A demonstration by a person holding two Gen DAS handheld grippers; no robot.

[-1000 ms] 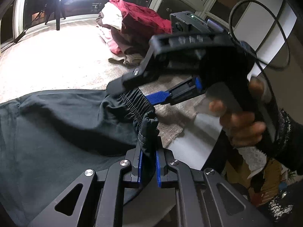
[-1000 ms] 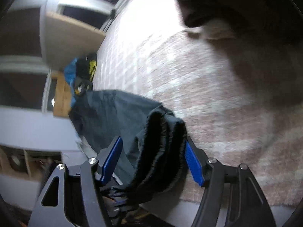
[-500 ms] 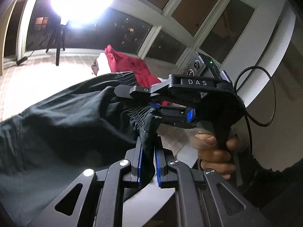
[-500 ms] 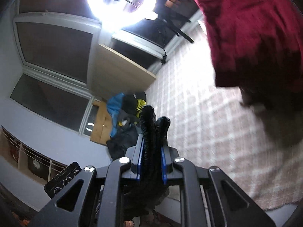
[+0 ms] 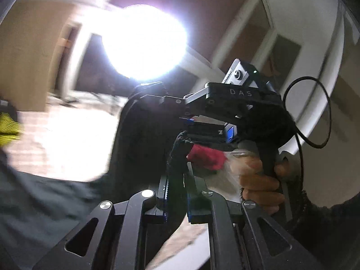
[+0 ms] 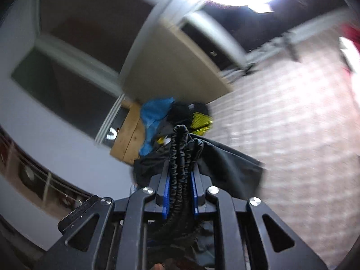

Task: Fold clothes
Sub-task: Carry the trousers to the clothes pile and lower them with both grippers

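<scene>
A black garment (image 5: 139, 148) with a gathered elastic waistband (image 6: 180, 150) hangs between both grippers, lifted off the carpet. My left gripper (image 5: 177, 180) is shut on one bunched bit of the waistband. In the left wrist view my right gripper (image 5: 171, 109) sits just above and behind, held by a hand (image 5: 258, 180), with its jaws closed on the same band. In the right wrist view the right gripper (image 6: 181, 180) pinches the doubled elastic between its blue pads (image 6: 166, 189), and loose black cloth (image 6: 227, 166) drapes off to the right.
A bright ring lamp (image 5: 144, 42) glares ahead, in front of dark windows. Red clothes (image 5: 204, 157) show past the left fingers. Blue, black and yellow clothes (image 6: 175, 114) lie heaped by a wooden bench (image 6: 128, 139). Checked carpet (image 6: 292, 123) covers the floor.
Both grippers have risen with the black garment, which now hangs off the carpet. The right jaws, wide around the waistband a second ago, have closed on it. Both views have tilted up.
</scene>
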